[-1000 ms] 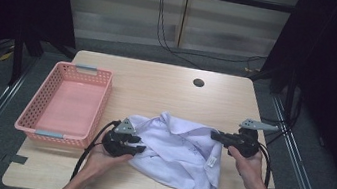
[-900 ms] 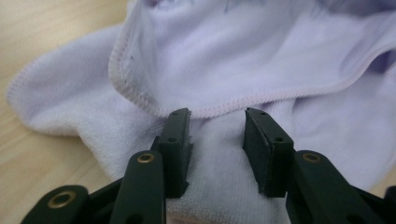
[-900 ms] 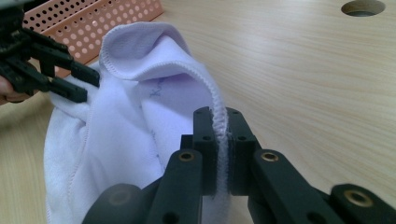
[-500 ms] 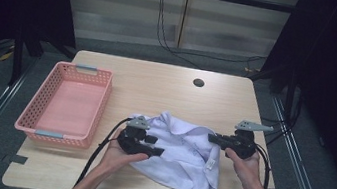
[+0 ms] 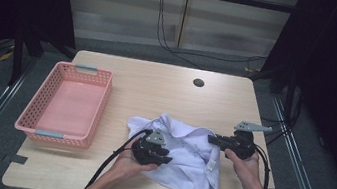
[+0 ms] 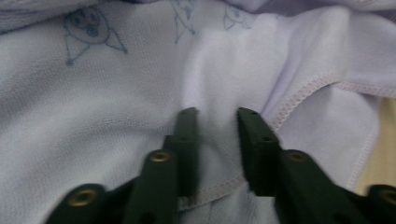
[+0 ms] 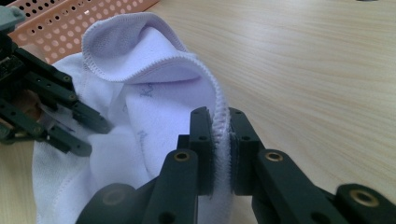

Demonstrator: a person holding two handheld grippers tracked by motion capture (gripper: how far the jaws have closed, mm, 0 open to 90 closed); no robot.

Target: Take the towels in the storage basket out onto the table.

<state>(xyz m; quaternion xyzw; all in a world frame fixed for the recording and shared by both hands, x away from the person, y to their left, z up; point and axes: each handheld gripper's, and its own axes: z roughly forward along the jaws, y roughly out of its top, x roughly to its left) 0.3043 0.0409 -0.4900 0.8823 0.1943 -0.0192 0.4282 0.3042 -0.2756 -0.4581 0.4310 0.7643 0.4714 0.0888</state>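
Note:
A white garment (image 5: 190, 153) with faint blue prints lies crumpled on the wooden table (image 5: 157, 88), near its front edge. My left gripper (image 5: 167, 158) rests on the garment's left part. Its jaws have just been closing, and in the left gripper view (image 6: 217, 116) a raised fold of the cloth (image 6: 93, 116) sits pinched between them. My right gripper (image 5: 211, 139) is at the garment's right edge. The right gripper view shows it (image 7: 218, 116) shut on the stitched hem of the garment (image 7: 140, 60), with my left gripper (image 7: 91, 136) farther off at the left.
A pink perforated basket (image 5: 103, 100) stands empty on the table's left side, and its corner (image 7: 70, 18) appears in the right gripper view. A small dark hole (image 5: 198, 83) is in the tabletop at the back. Black cables trail from both grippers toward the front edge.
My left gripper moved right, from the garment's left edge onto the cloth, and its jaws closed on a fold. The right gripper stayed put on the hem.

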